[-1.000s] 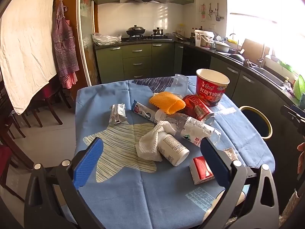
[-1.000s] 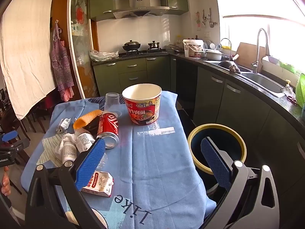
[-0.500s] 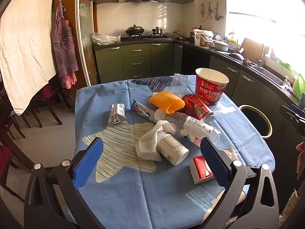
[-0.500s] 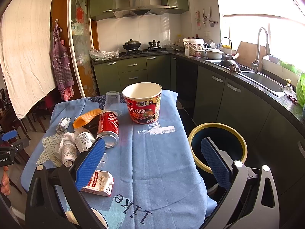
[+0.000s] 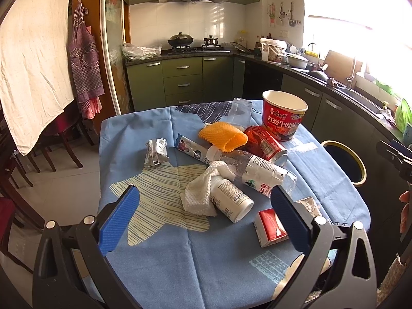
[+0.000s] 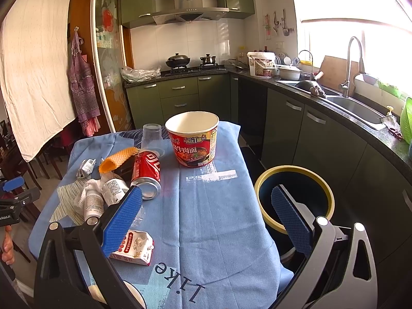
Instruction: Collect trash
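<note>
Little had shifted since earlier; left gripper point(image 5: 204, 217) and right gripper point(image 6: 206, 219) hung wide open, empty. Best approach: straddle white bottle point(image 5: 230, 199), avoiding cloth point(image 5: 199, 197).

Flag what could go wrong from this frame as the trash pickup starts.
Both grippers, left and right, are open and empty. The red can lies on its side with the clear bottle against it, so grabbing one may roll the other. The bin stands off the table's right edge, so the wide noodle cup might slip during the carry.
</note>
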Demonstrator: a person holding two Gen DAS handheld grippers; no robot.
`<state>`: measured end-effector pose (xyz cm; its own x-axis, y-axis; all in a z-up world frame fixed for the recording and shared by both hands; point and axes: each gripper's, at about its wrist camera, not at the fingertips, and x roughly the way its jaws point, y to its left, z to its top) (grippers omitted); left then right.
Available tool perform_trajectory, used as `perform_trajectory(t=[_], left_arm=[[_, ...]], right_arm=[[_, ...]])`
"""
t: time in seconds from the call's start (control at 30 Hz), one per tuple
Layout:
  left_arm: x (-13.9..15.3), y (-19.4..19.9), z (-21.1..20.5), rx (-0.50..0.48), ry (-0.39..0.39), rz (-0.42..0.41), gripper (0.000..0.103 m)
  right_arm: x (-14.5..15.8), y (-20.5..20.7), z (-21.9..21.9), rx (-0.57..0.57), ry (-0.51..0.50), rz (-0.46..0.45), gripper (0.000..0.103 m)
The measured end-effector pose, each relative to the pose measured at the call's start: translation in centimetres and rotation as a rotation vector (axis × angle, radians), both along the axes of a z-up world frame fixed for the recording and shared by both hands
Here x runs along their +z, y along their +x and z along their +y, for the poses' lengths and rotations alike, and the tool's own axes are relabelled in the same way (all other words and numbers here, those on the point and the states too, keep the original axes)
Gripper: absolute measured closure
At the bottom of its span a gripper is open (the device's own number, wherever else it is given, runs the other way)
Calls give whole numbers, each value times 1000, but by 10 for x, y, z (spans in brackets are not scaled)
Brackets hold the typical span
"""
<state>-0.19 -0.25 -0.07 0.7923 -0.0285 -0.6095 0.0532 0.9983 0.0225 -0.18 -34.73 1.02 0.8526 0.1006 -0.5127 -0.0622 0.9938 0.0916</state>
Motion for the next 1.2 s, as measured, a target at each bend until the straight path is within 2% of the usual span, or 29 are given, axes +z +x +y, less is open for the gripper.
perform_trajectory(t=[1.2], left_arm=[[-8,-2,-5,-12,-11,22,6]], right_arm=[[-3,1,4,4,2,9,4]])
